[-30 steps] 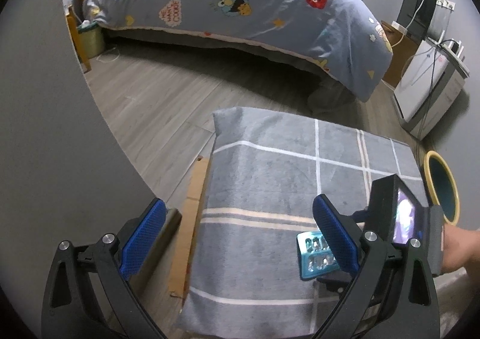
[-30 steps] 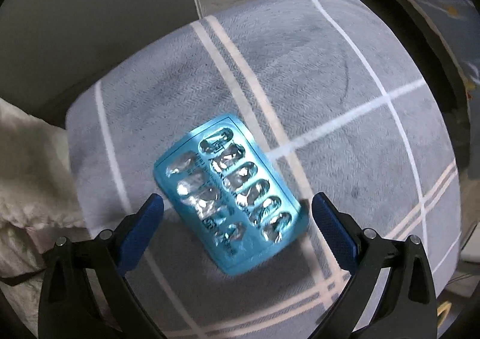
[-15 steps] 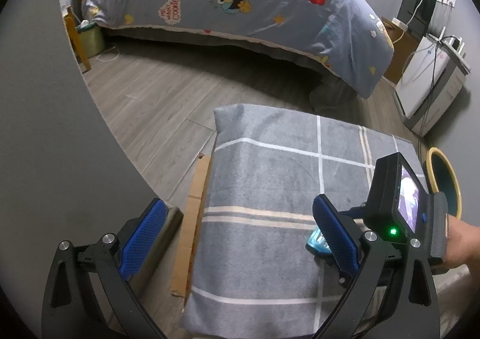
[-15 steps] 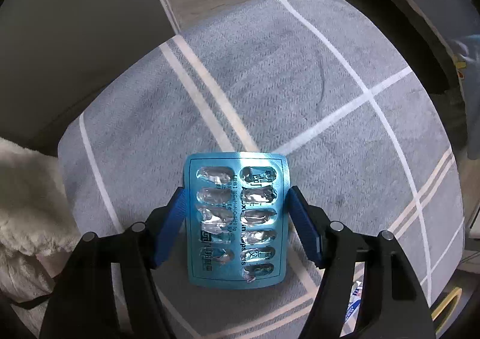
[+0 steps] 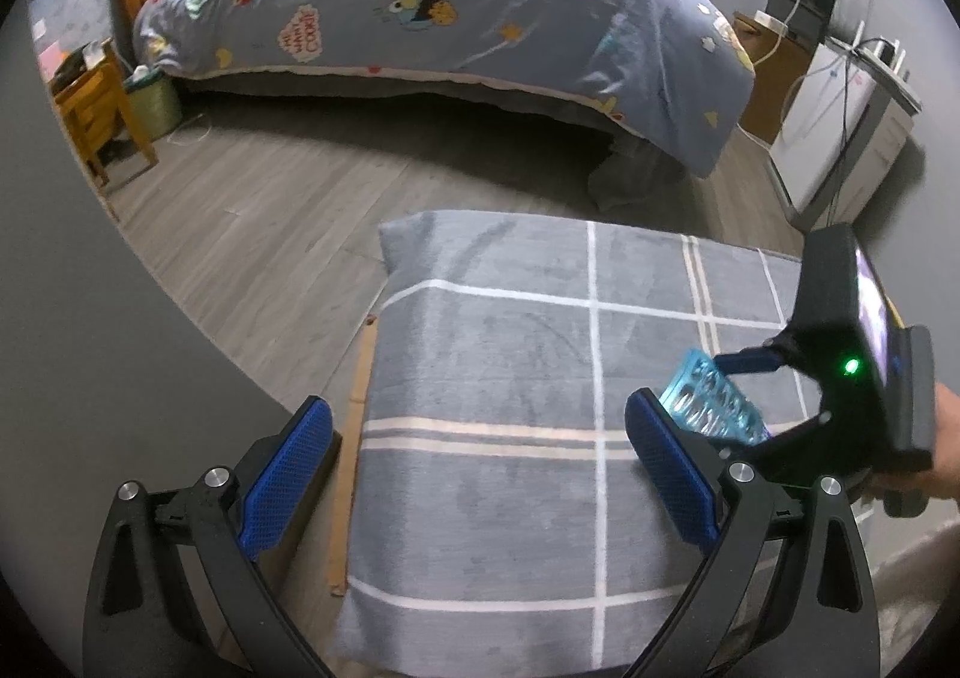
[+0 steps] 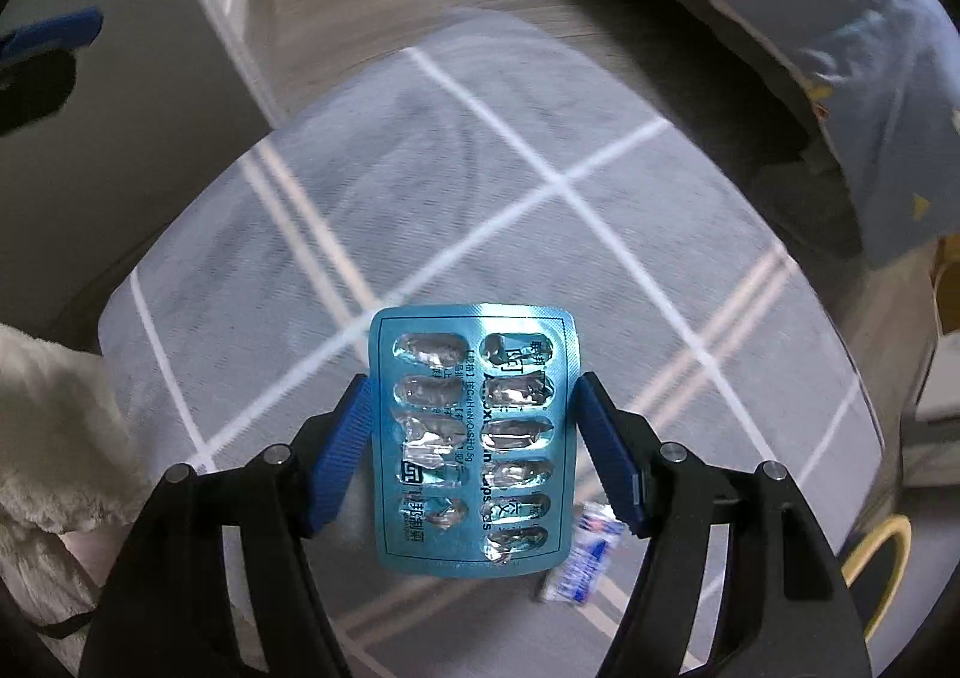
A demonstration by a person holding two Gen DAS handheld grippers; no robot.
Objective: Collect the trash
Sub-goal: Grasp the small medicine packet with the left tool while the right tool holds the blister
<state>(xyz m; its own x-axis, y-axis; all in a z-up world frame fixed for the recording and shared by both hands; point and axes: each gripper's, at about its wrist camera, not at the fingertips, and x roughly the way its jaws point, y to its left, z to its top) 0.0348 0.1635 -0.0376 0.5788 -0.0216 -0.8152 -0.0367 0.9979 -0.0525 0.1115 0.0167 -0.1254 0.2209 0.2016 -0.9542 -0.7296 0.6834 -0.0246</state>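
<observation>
Right gripper [image 6: 471, 453] jaws clenched on teal blister pack [image 6: 471, 438] above grey checked cushion [image 6: 480, 186]; left gripper [image 5: 480, 480] jaws released, empty.

Glossy turquoise foil blister pack [image 6: 471, 438] with crinkled silver pockets; matt, fuzzy grey plaid cloth cushion [image 5: 510, 378]; ribbed blue rubbery pads [image 6: 339, 453] on matt black plastic fingers; matt grey wood-grain plank floor [image 5: 270, 210] at ten o'clock.

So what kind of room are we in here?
A bedroom, most likely. A bed with a cartoon-print duvet fills the back, a wooden bedside stand sits by its headboard, and a grey checked blanket covers the surface in front, on wood-look flooring.
</observation>
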